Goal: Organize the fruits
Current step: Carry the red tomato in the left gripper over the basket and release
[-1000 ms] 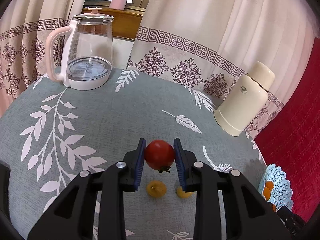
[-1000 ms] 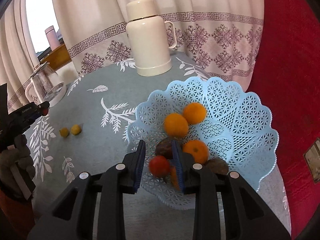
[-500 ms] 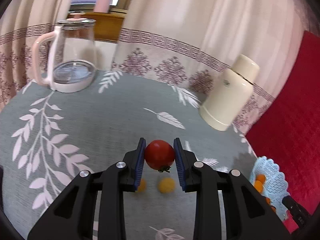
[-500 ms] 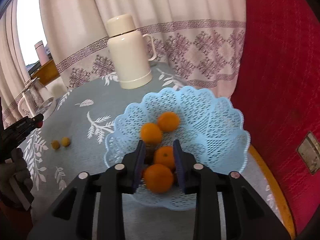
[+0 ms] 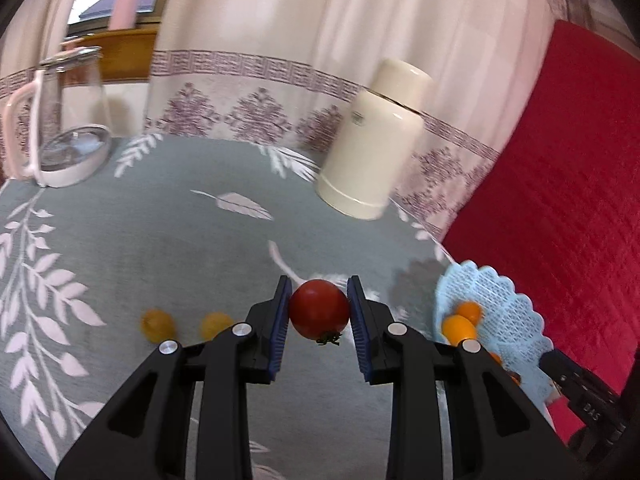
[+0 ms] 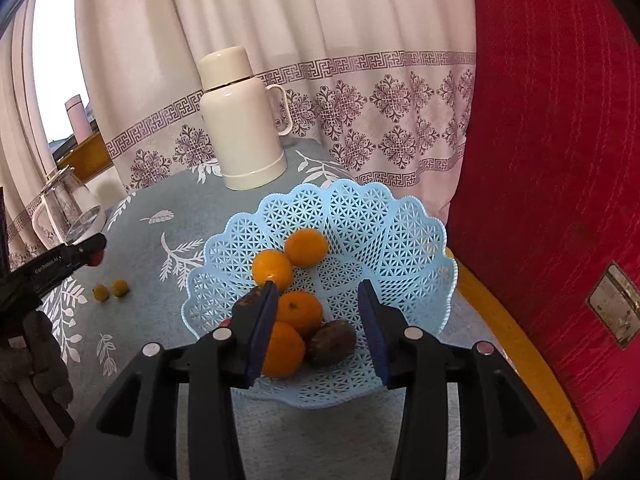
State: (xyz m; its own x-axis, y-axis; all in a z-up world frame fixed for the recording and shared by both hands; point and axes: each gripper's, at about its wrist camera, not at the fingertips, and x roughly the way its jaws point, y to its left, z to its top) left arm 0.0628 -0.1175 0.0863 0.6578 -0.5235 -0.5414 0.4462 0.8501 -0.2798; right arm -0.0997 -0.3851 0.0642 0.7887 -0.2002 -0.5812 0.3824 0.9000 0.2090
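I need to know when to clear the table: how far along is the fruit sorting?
Done: oranges and a dark fruit lie in the blue basket. In hand: the left gripper holds a tomato. Left: two small yellow fruits on the tablecloth.

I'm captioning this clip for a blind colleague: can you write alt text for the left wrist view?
The left gripper is shut on a red tomato above a grey leaf-print tablecloth. Two small yellow fruits lie on the cloth at lower left, and a pale blue lattice basket holding oranges sits at right. Behind stand a cream thermos and a glass kettle.
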